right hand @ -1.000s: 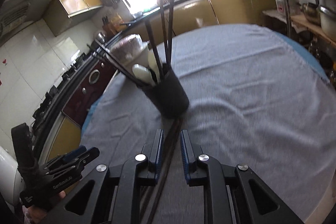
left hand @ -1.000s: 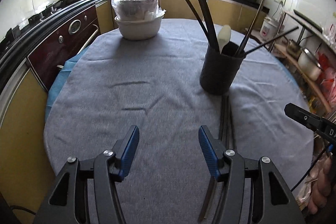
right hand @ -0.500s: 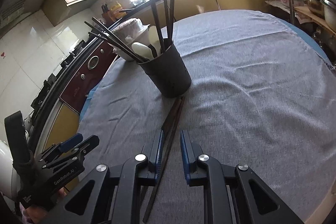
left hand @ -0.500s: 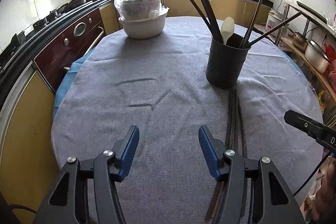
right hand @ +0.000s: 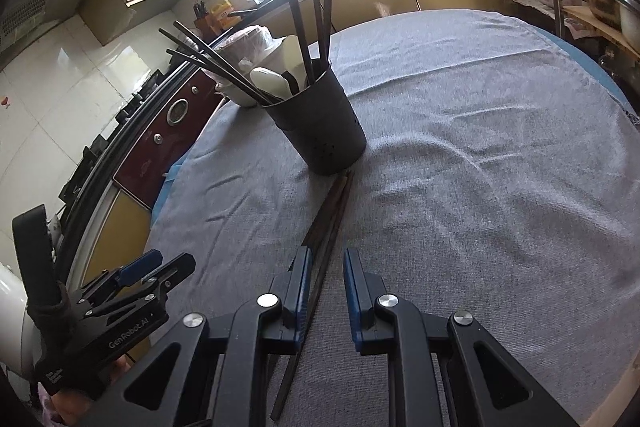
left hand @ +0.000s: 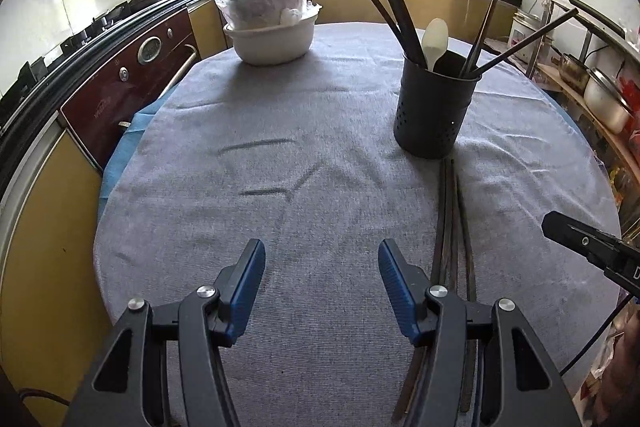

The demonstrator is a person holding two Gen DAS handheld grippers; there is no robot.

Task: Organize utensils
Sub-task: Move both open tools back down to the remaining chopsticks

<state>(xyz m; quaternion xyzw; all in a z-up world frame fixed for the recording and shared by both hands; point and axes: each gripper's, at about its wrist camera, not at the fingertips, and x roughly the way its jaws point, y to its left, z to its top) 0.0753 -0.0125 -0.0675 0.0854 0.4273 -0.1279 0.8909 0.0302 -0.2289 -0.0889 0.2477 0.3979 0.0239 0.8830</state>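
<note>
Nothing shifted on my counter [left hand: 320,307]: black holder [left hand: 432,115] keeps chopsticks and white spoon [left hand: 434,41]; more chopsticks [right hand: 328,223] lie touching its base. Left gripper [left hand: 322,279] jaws apart, empty; right gripper [right hand: 326,275] jaws narrowly apart astride those chopsticks.

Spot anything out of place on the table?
Yes: loose chopsticks lie flat on the grey cloth, tips against the black holder, while the other utensils stand inside it. Cloth is wrinkled. Nothing spilled or broken.

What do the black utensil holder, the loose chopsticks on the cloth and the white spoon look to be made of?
Utensil holder: likely matte black painted metal or plastic; small punched drain holes.
Chopsticks: probably dark wood, brownish, dull, grain-like streaks.
Spoon: smooth, off-white, faint sheen; plastic or ceramic, hard to tell.
</note>
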